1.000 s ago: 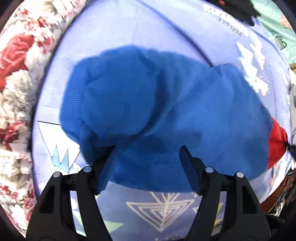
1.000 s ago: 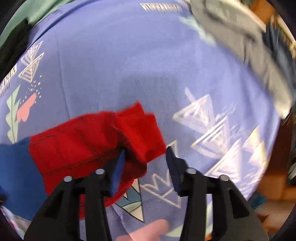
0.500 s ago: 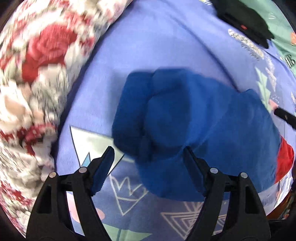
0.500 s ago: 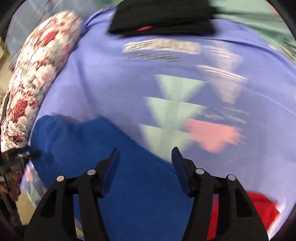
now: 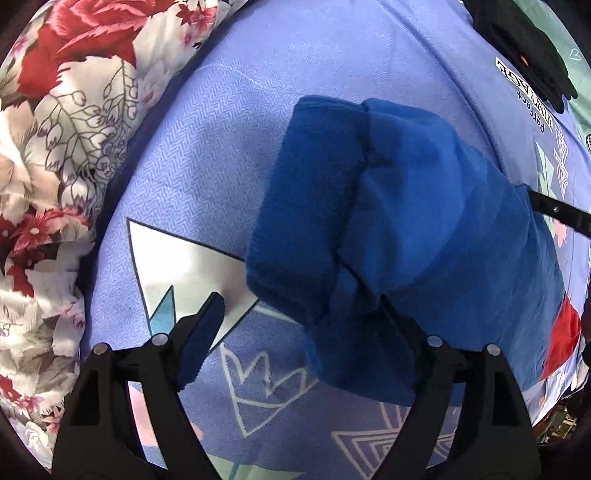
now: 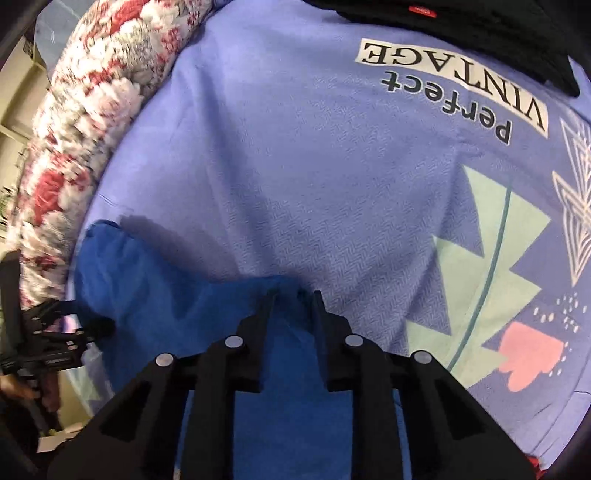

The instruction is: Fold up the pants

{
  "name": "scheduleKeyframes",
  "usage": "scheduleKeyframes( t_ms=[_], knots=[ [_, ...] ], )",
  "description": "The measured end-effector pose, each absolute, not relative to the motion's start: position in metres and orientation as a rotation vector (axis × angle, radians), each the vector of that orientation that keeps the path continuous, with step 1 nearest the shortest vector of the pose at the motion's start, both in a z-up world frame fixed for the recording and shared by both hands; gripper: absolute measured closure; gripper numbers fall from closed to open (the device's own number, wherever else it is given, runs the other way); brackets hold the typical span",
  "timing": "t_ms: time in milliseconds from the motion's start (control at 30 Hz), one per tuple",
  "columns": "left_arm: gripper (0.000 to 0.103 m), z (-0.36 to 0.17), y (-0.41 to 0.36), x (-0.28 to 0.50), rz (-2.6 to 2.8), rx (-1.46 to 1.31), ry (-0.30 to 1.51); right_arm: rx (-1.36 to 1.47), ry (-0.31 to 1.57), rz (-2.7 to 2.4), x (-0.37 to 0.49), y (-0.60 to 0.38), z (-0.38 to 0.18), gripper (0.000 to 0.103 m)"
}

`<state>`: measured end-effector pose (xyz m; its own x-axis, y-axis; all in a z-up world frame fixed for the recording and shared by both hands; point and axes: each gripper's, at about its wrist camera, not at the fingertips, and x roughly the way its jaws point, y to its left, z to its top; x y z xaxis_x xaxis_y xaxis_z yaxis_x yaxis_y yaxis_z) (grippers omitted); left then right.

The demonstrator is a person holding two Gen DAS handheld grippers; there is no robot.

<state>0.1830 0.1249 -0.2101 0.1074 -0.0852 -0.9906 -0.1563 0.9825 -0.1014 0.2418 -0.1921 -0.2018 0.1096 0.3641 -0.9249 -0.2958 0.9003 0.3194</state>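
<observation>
Printed lilac bed sheet (image 5: 229,155) fills both views; floral quilt (image 5: 55,147) bunched along one edge, dark folded garment (image 6: 461,33) at the far side by the "perfect VINTAGE" lettering. Blue pants (image 5: 399,229) lie on the sheet, already doubled over at least once, ribbed end toward the quilt, red band (image 5: 561,339) at the opposite end. Long axis runs quilt-side to red end, crosswise to both sets of fingers. Left gripper (image 5: 306,325) points down at the near edge by the ribbed end: jaws opening, wide apart. One finger stands over bare sheet, the other against or under the blue cloth; no pinch. Right gripper (image 6: 291,295) is at the far edge, about mid-length: jaws closing, a ridge of blue cloth bunched between the narrow tips. Whether the pads press yet, cannot tell for certain, though it looks caught. Judgement: right hand is nearer a working grip, so the next fold likely hinges on that far edge being drawn across the long axis toward the near side.
</observation>
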Motion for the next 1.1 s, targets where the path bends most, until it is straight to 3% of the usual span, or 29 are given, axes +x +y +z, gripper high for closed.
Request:
scheduleKeyframes(
  t_ms=[67,167,233,267,300,500,600,700,767,833,867,900,1100],
  knots=[
    [0.020,-0.211,0.123,0.187,0.051,-0.189,1.466,0.084,1.354,0.499,0.242,-0.195,-0.199,0.059],
    [0.020,-0.206,0.126,0.184,0.058,-0.196,1.470,0.008,1.357,0.522,0.240,-0.182,-0.202,0.058],
    [0.020,-0.200,0.128,0.186,0.060,-0.199,1.461,-0.050,1.376,0.531,0.236,-0.173,-0.209,0.063],
    [0.020,-0.198,0.127,0.187,0.058,-0.194,1.453,-0.105,1.353,0.513,0.232,-0.169,-0.208,0.071],
    [0.020,-0.199,0.127,0.186,0.059,-0.189,1.449,-0.106,1.352,0.515,0.231,-0.169,-0.208,0.084],
    [0.018,-0.202,0.129,0.181,0.085,-0.222,1.441,-0.057,1.252,0.491,0.229,-0.189,-0.183,0.095],
    [0.016,-0.206,0.124,0.182,0.094,-0.168,1.431,-0.069,1.248,0.365,0.239,-0.195,-0.205,0.103],
    [0.018,-0.198,0.122,0.186,0.115,-0.180,1.455,-0.002,1.255,0.307,0.242,-0.207,-0.211,0.103],
    [0.019,-0.178,0.121,0.189,0.084,-0.179,1.409,0.058,1.247,0.298,0.238,-0.220,-0.201,0.098],
    [0.018,-0.163,0.117,0.192,0.069,-0.144,1.362,0.192,1.235,0.360,0.227,-0.237,-0.189,0.084],
    [0.018,-0.158,0.116,0.195,0.065,-0.132,1.341,0.225,1.234,0.380,0.222,-0.239,-0.186,0.068],
    [0.018,-0.155,0.114,0.200,0.065,-0.126,1.324,0.245,1.237,0.407,0.215,-0.239,-0.186,0.064],
    [0.013,-0.192,0.109,0.229,0.149,-0.096,1.372,0.177,1.323,0.389,0.196,-0.232,-0.214,0.068]
  ],
)
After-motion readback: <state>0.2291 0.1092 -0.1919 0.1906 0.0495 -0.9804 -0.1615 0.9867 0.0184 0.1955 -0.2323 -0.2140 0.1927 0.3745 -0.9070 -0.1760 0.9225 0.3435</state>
